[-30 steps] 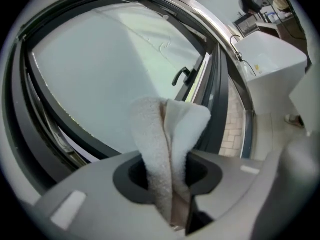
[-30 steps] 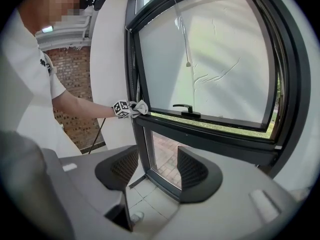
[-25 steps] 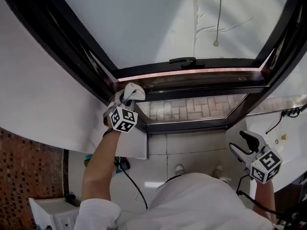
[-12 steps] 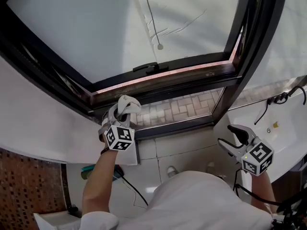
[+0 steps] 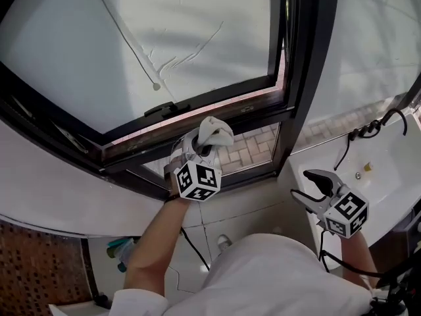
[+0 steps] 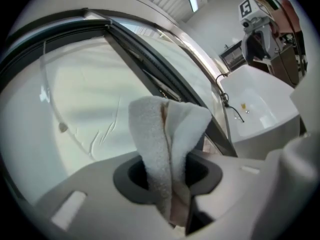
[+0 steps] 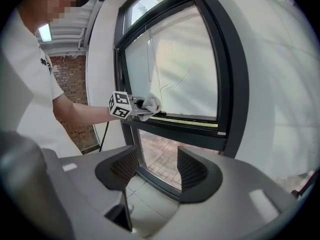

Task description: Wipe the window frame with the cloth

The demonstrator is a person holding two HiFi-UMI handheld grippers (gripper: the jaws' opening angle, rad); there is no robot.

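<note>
Cloth point(image 5: 214, 131), white and bunched, is pinched tight in the left claw point(image 5: 197, 151), jaws clamped on its folds. It's up against the bottom rail of the dark window frame point(image 5: 309, 58), toward the frame's right-hand corner. Right claw point(image 5: 308, 188) hangs low and well apart, jaws spread with nothing between them, just beside the white sink point(image 5: 388, 170) under the frame's right edge.

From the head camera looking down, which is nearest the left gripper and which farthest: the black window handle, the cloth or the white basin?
1. cloth: clamped in the jaws of the left gripper.
2. window handle: on the frame, just beyond and to the left.
3. white basin: far off to the right.
</note>
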